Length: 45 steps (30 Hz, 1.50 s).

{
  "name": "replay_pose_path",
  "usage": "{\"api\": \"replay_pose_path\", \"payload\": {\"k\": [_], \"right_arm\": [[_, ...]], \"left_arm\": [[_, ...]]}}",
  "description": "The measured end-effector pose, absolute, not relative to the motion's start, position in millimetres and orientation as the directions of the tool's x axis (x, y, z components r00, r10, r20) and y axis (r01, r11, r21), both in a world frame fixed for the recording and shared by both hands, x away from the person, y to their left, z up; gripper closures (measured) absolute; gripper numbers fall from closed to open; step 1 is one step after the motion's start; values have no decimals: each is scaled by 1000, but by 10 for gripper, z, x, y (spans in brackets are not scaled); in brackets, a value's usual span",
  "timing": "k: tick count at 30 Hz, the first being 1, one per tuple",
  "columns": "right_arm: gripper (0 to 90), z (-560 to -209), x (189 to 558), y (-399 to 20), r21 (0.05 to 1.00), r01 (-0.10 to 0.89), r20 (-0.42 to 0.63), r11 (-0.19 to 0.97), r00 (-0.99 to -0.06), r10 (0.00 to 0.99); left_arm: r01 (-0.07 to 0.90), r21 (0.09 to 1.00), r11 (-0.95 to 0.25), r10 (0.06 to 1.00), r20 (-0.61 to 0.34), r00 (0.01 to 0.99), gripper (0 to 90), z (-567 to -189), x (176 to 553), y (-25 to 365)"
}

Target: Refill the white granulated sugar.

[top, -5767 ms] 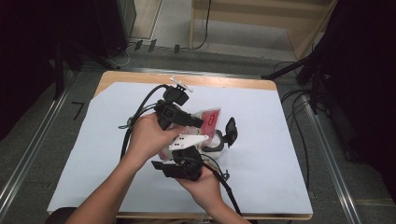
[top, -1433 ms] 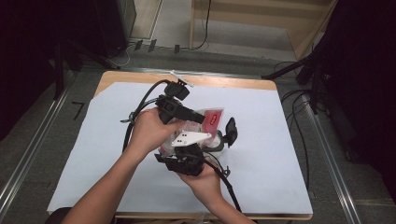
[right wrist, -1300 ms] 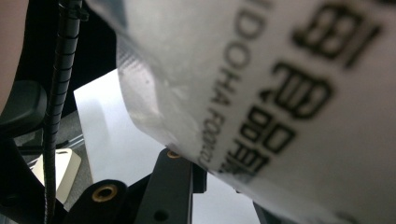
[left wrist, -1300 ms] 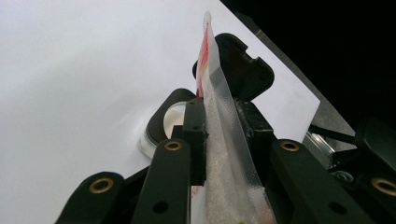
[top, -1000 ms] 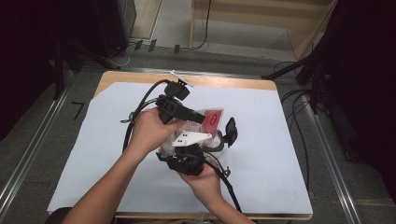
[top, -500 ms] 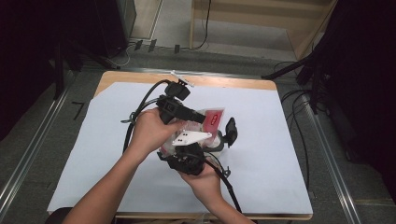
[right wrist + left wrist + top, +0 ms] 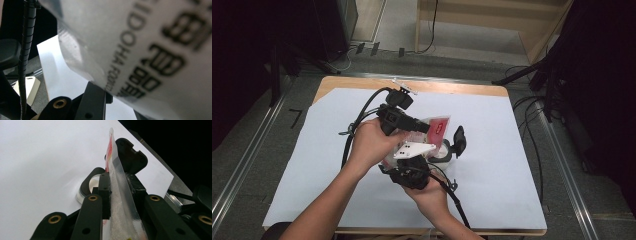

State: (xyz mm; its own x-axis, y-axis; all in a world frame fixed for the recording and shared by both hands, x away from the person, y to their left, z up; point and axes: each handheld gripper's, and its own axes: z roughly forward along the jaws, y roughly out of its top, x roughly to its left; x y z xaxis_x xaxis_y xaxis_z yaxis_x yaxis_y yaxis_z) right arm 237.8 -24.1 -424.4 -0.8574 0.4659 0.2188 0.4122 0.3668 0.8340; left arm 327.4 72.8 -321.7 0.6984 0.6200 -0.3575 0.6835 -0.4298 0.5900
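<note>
Your left gripper [image 7: 117,192] has its 2 matte black jaws pinching the crinkled seam of a thin plastic pouch [image 7: 120,202], clear with a red printed panel and pale granules inside. Your right gripper [image 7: 412,172] has its jaws pressed onto the same pouch lower down, where its glossy white face carries bold black lettering [image 7: 150,57]. The pouch hangs between both grippers, above a round clear container [image 7: 443,155] with a black hinged lid [image 7: 459,139] on smooth white paper [image 7: 512,165] covering the wooden table [image 7: 452,87].
</note>
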Motion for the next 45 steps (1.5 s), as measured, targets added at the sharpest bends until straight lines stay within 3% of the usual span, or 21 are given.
{"api": "replay_pose_path", "payload": {"k": [15,45], "right_arm": [[833,-4229,2414,-261,837,409,220,363,-860,461],[829,-4167,2417,-263,830,430,246,356,-854,458]], "left_arm": [[702,568,-429,610,-391,689,765,-3220,3365,695],[689,568,-451,615,-362,701,767,-3135,3328,648]]}}
